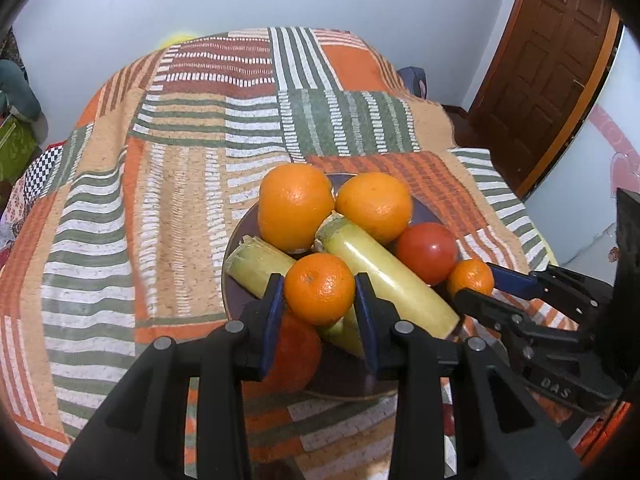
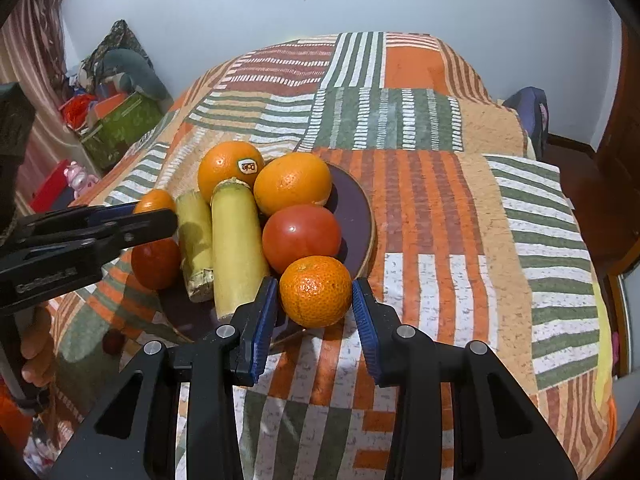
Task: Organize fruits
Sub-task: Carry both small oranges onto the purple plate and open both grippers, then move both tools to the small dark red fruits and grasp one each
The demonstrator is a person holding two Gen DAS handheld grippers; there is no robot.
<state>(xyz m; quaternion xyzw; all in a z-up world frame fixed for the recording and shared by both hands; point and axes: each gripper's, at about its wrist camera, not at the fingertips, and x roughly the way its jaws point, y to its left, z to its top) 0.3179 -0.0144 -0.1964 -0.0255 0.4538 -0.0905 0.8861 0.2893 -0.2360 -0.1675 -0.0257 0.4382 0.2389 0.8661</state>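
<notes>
A dark round plate (image 1: 236, 240) (image 2: 356, 208) on a patchwork blanket holds two large oranges (image 1: 294, 208) (image 2: 292, 184), two sugarcane pieces (image 1: 384, 272) (image 2: 236, 240), a red tomato (image 1: 426, 252) (image 2: 302, 236) and another red fruit (image 1: 296, 352) (image 2: 156, 262). My left gripper (image 1: 320, 292) is shut on a mandarin (image 1: 319, 289) above the plate; in the right wrist view it (image 2: 154, 210) holds that mandarin (image 2: 154, 200) at the left. My right gripper (image 2: 314, 294) is shut on a second mandarin (image 2: 316, 291) at the plate's near edge, also seen in the left wrist view (image 1: 471, 278).
The striped blanket (image 2: 440, 220) covers a bed. Boxes and soft toys (image 2: 120, 120) are piled at the left wall. A wooden door (image 1: 552, 60) stands at the right. A small red item (image 2: 113, 341) lies on the blanket near the plate.
</notes>
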